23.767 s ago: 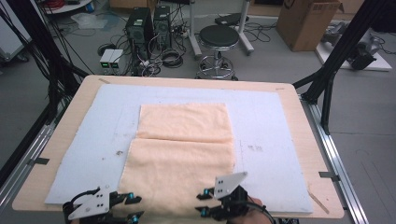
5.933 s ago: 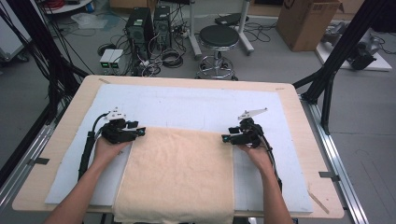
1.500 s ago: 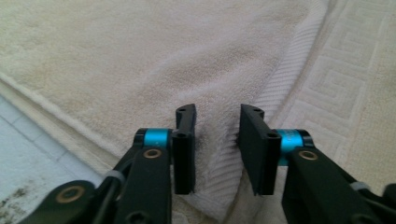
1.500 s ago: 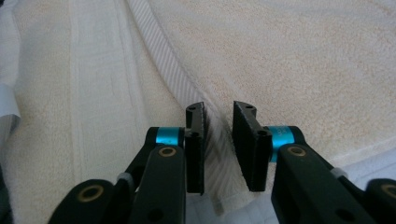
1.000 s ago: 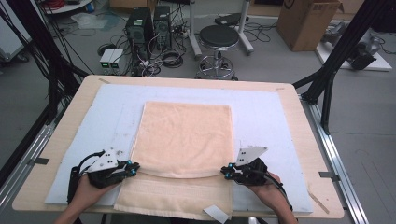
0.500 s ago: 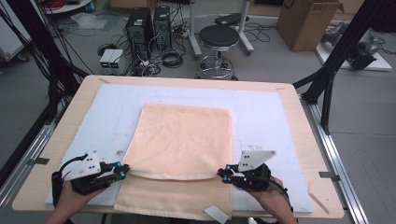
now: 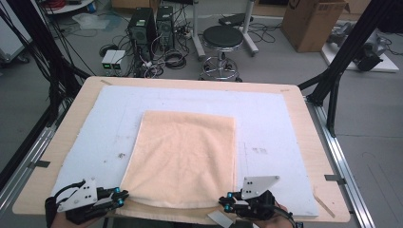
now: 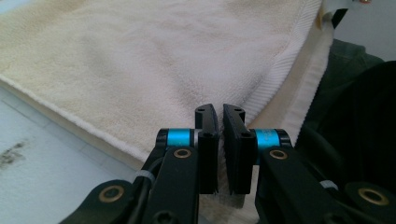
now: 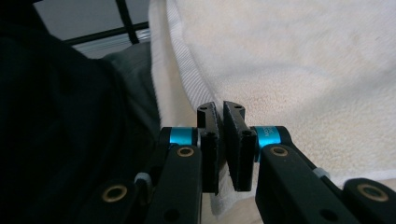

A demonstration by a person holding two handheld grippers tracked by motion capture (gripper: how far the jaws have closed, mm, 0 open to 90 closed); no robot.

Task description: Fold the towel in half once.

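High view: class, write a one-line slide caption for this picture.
Two hand-held grippers, left gripper and right gripper, pinch the near corners of a peach terry towel folded on a white-padded wooden table.

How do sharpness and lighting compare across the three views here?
High view: evenly lit, slightly soft, towel clearly readable. Left gripper view: left tool sharp, far towel edge blurred. Right gripper view: right tool sharp, a dark mass beside it nearly black, without detail.

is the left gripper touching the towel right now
Touching. The left gripper view shows the left gripper shut on the towel corner, with cloth pinched between its pads.
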